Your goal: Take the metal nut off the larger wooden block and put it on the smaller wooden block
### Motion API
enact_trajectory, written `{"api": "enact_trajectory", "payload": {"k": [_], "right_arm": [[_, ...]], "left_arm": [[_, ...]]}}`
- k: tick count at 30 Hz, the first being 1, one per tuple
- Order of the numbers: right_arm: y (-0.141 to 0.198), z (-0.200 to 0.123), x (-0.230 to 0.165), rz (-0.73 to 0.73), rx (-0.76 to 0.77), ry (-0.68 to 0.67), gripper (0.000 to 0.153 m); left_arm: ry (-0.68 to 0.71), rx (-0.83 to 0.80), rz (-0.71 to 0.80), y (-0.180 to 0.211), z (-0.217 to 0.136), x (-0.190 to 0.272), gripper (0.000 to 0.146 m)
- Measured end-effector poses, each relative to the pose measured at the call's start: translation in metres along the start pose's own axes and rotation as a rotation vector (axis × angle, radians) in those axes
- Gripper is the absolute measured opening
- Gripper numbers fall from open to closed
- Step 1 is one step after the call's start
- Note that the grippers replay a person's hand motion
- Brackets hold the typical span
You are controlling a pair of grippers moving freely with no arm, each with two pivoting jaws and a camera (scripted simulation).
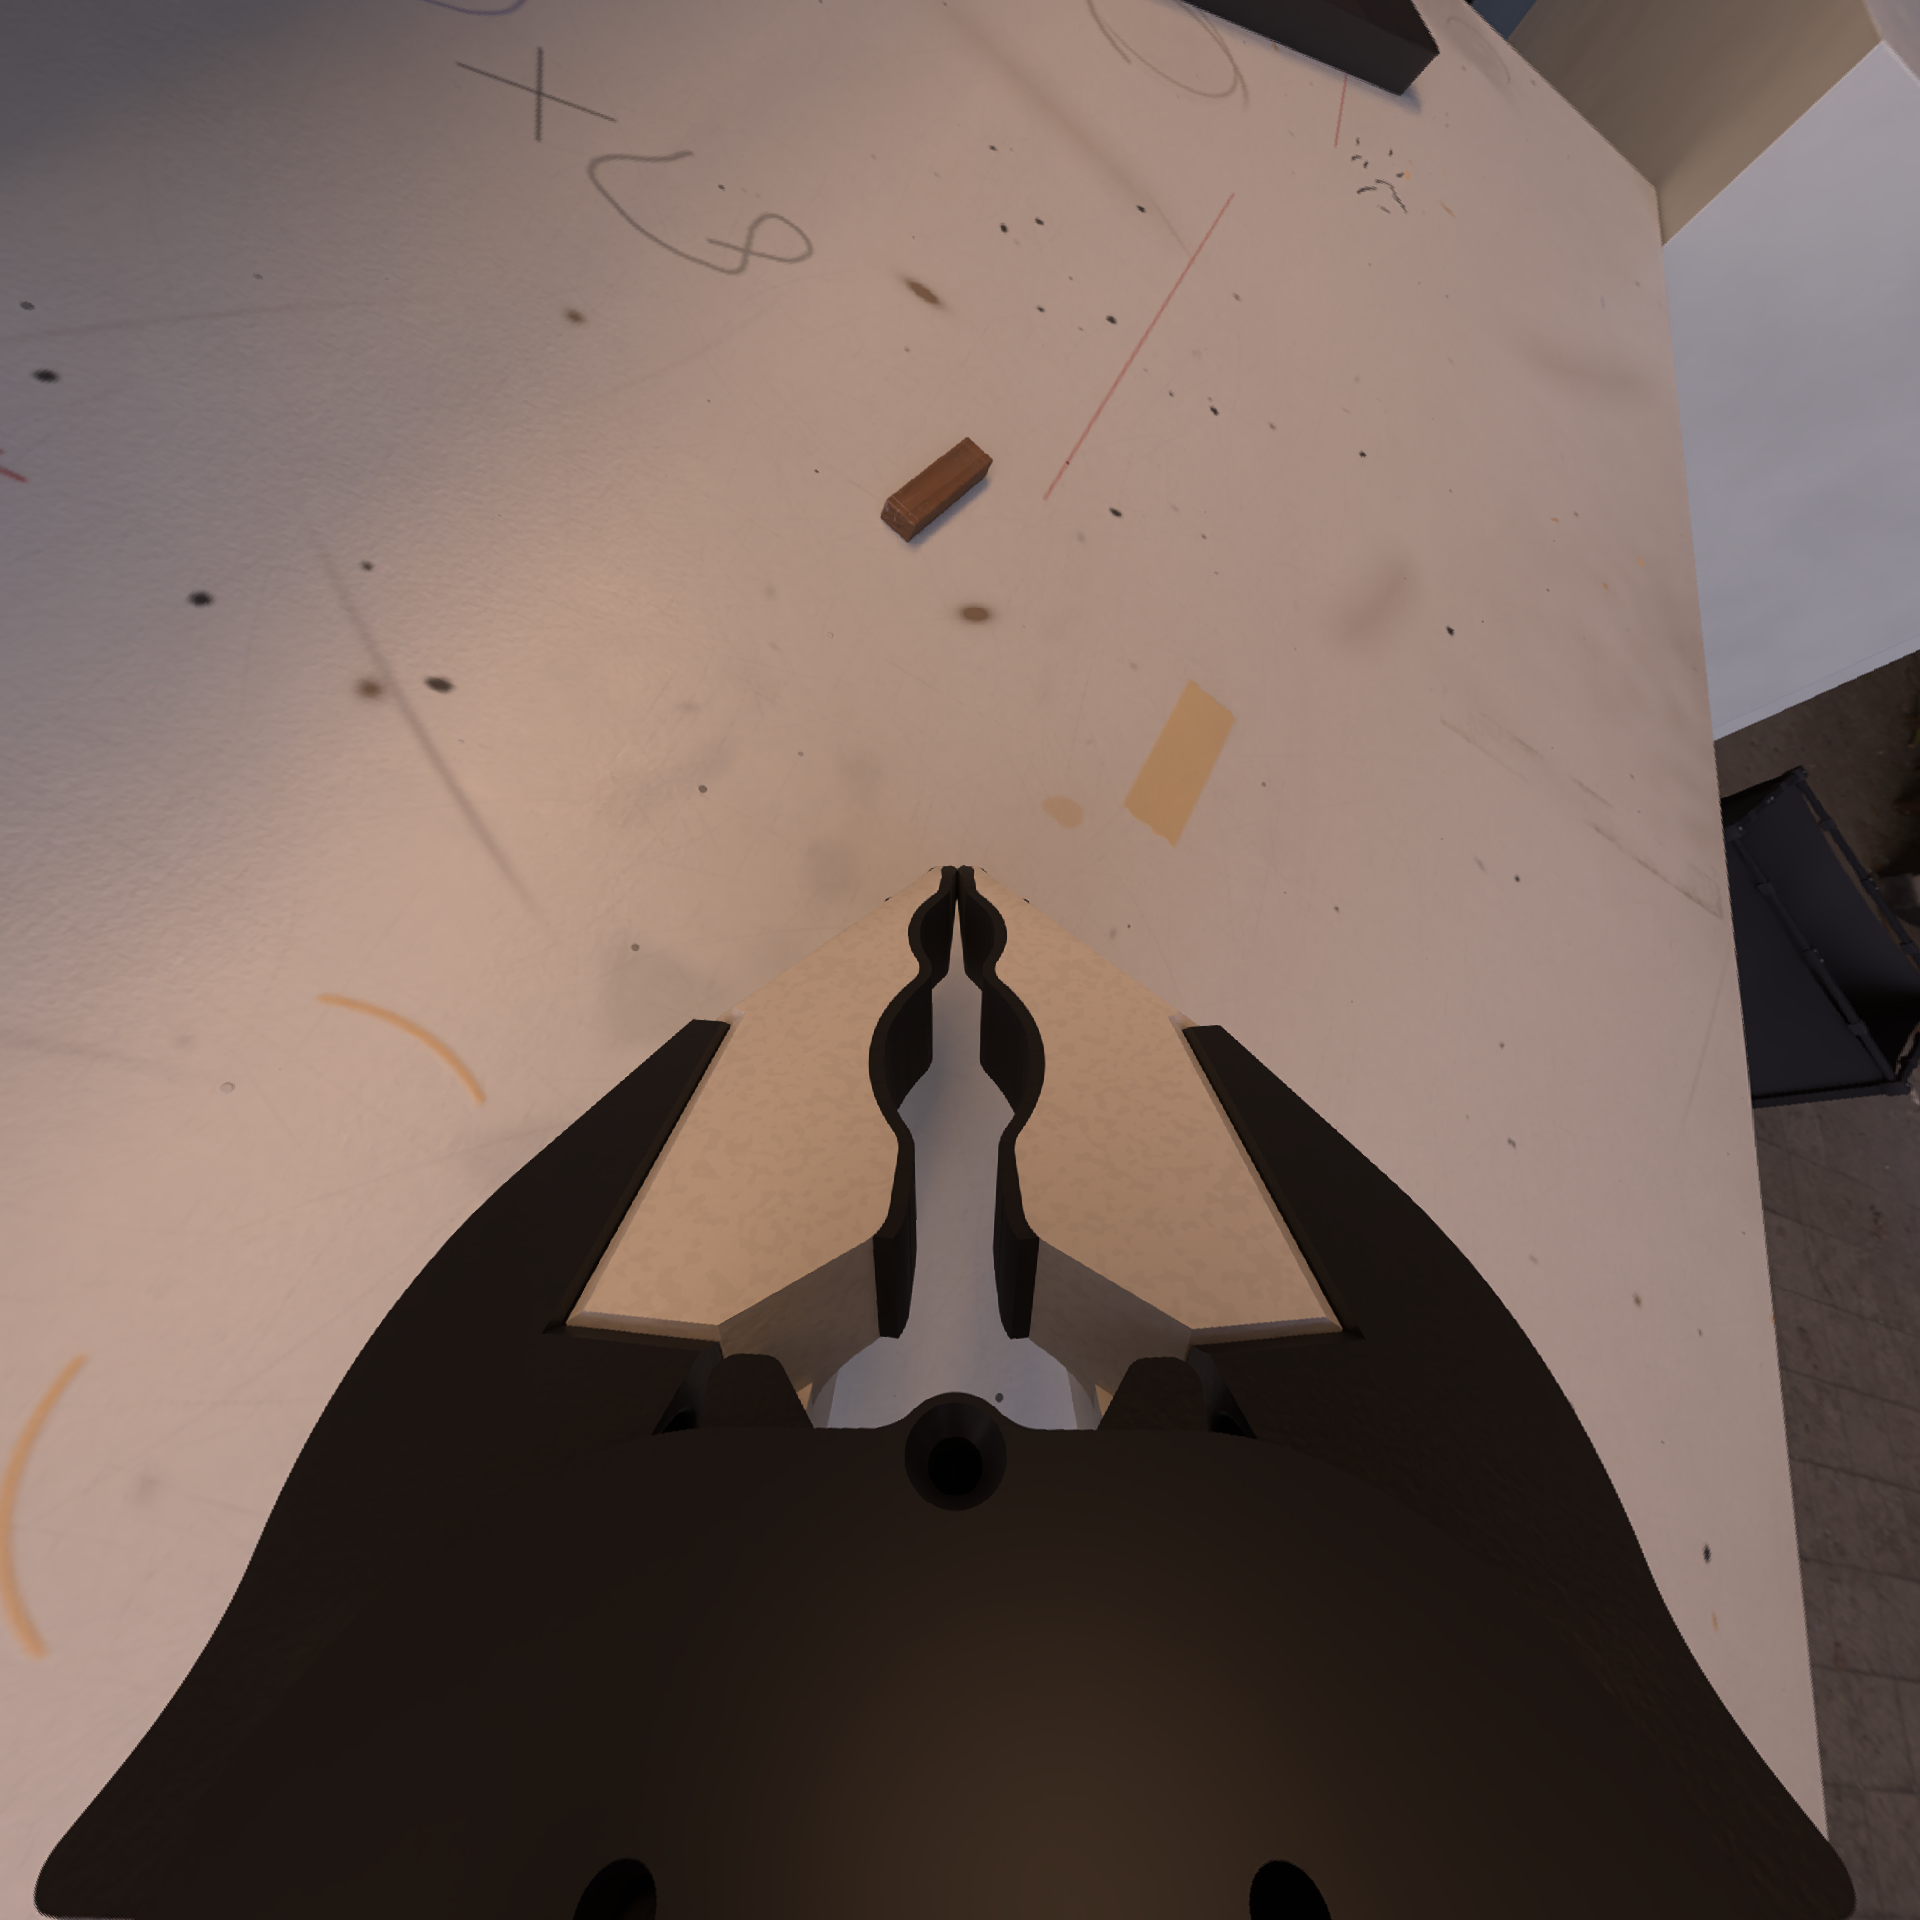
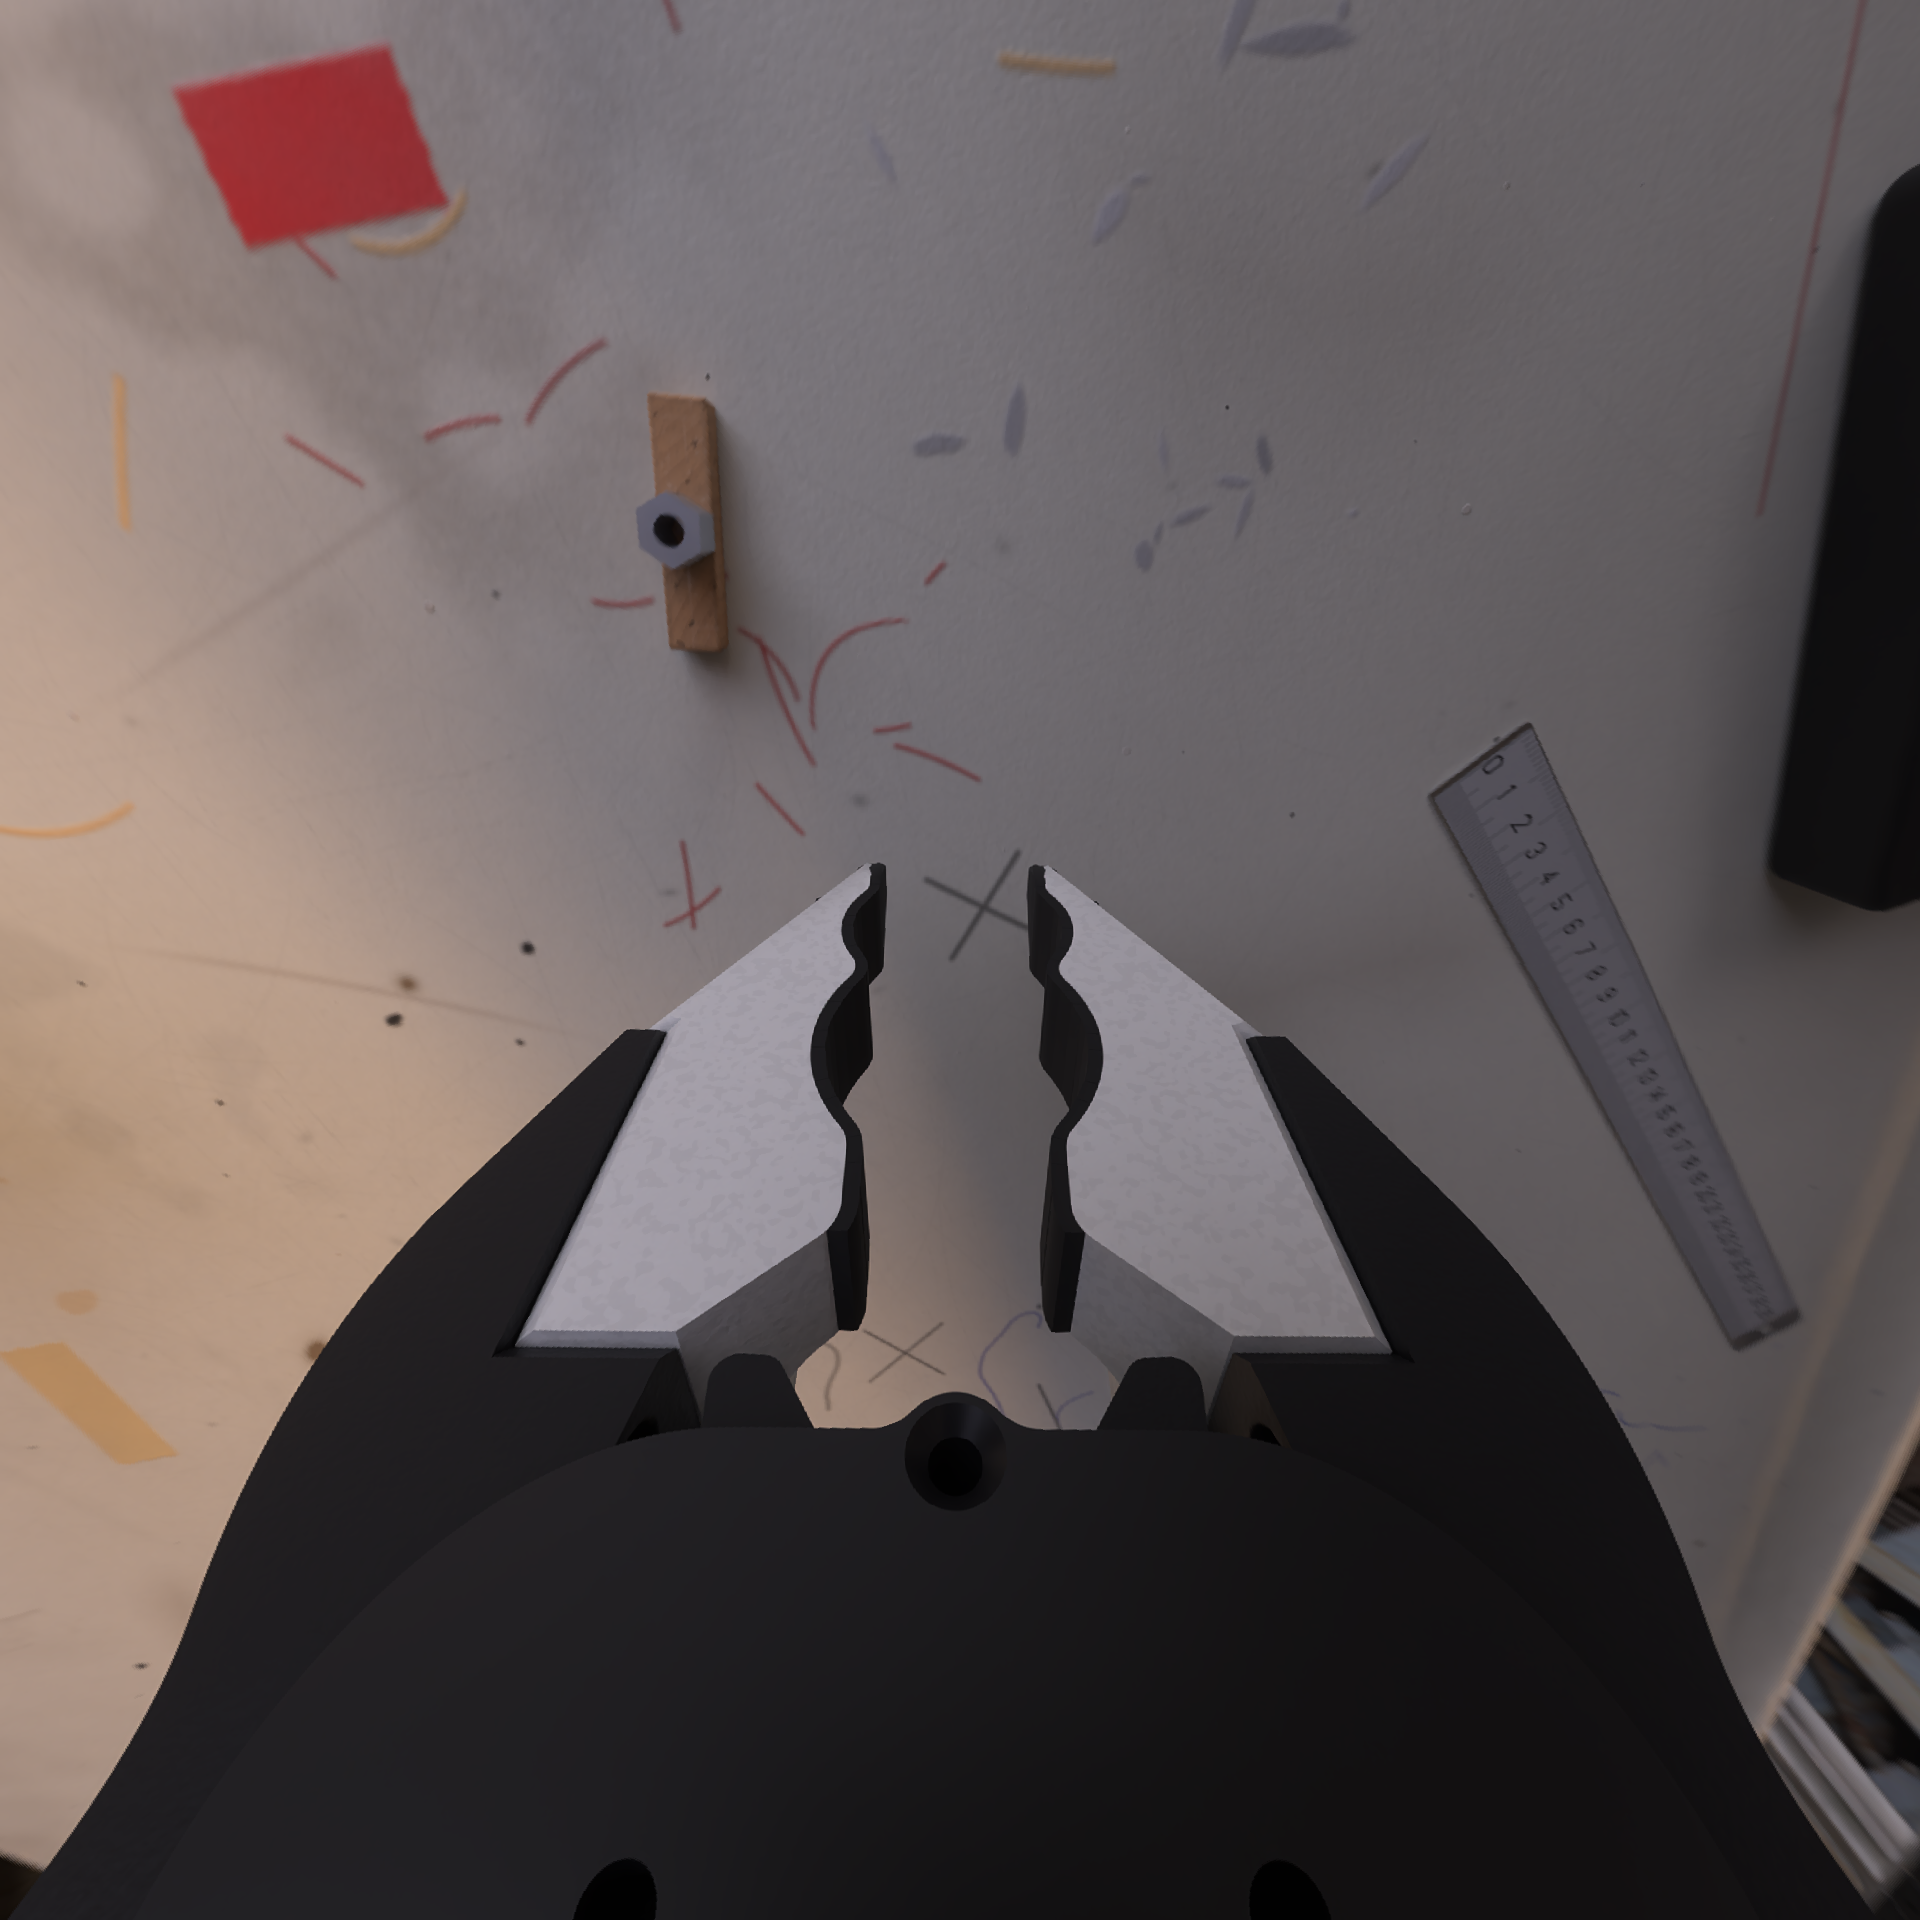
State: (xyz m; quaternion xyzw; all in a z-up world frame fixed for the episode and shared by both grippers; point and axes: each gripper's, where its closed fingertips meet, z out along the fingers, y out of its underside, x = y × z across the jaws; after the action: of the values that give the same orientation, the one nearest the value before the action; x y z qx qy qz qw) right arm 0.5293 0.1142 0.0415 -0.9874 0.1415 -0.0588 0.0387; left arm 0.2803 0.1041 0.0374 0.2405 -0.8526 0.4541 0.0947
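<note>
In the right wrist view a grey metal hex nut (image 2: pixel 674 531) sits on a long, light wooden block (image 2: pixel 688 525) lying flat on the table, and overhangs its left edge. My right gripper (image 2: pixel 956 879) is open and empty, high above the table, below and right of the nut. In the left wrist view a small dark brown wooden block (image 1: pixel 936 488) lies on the table. My left gripper (image 1: pixel 957 873) is shut and empty, above the table and short of that block.
A grey steel ruler (image 2: pixel 1610 1029) lies at the right and a black box (image 2: pixel 1860 540) at the far right edge. A red patch (image 2: pixel 312 145) is on the table at top left. The table edge (image 1: pixel 1683 623) runs down the right, with a dark object (image 1: pixel 1340 36) at the top.
</note>
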Motion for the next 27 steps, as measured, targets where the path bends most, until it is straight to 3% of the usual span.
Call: {"api": "enact_trajectory", "payload": {"k": [2,7,10,22,27], "right_arm": [[0.004,-0.007,-0.002,-0.03,-0.01,0.056,0.027],[0.008,-0.052,-0.002,-0.108,0.016,0.36,0.024],[0.005,-0.061,0.0,-0.136,0.069,0.417,0.024],[0.008,-0.006,0.01,-0.084,0.017,0.123,0.029],[-0.006,-0.019,0.013,-0.092,0.127,0.115,0.035]], "left_arm": [[0.003,0.0,-0.001,0.0,0.0,0.0,0.0],[0.006,-0.005,-0.007,0.001,0.0,0.0,0.0],[0.0,-0.021,-0.006,0.002,0.002,0.0,0.0],[-0.004,-0.036,-0.005,0.004,0.003,-0.001,0.0],[0.0,-0.039,-0.007,0.004,0.003,-0.001,0.0]]}}
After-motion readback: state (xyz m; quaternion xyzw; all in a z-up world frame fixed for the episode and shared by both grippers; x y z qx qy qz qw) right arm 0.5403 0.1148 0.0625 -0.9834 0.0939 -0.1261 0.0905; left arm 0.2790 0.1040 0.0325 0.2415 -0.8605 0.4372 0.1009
